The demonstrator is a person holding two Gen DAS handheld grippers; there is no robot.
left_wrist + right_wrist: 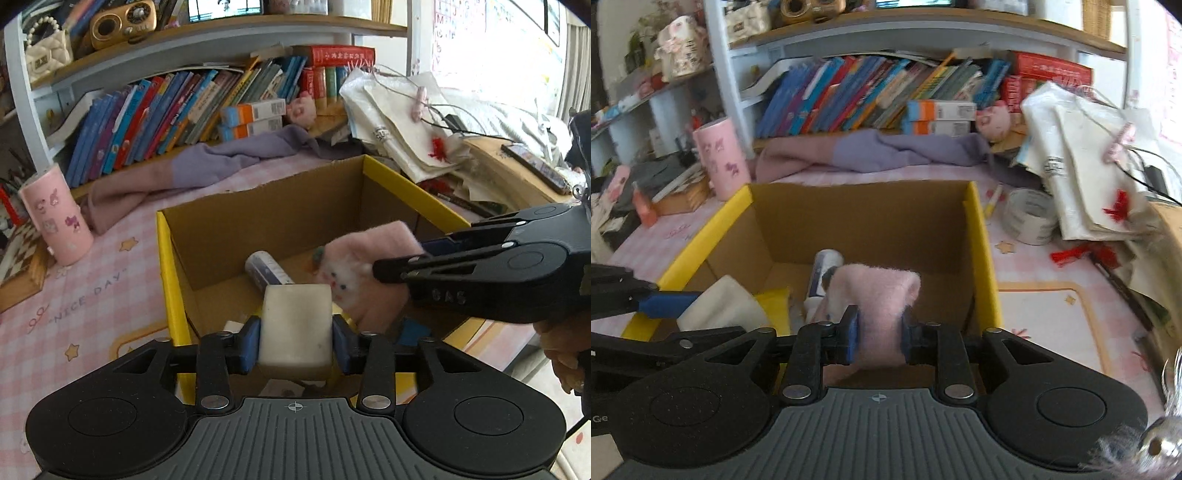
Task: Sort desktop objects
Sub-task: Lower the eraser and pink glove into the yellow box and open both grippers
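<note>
An open cardboard box with yellow outer walls (406, 184) (979, 240) stands on the pink desk mat. A white tube (266, 269) (823, 273) lies on its floor. My left gripper (295, 343) hangs over the box's near wall, with its blue pads against the sides of a white block (295, 321) (724, 306). My right gripper (880, 339) reaches in from the right (400, 256) above the box. It is shut on a pink fuzzy sock (879, 306) with a white animal face (354, 280).
A pink cylinder (55, 214) (722, 162) stands left of the box. Purple-pink cloth (221, 162) and a row of books (166, 110) lie behind it. To the right are a tape roll (1028, 218) and piled white bags (1082, 158). A hand (565, 354) holds the right gripper.
</note>
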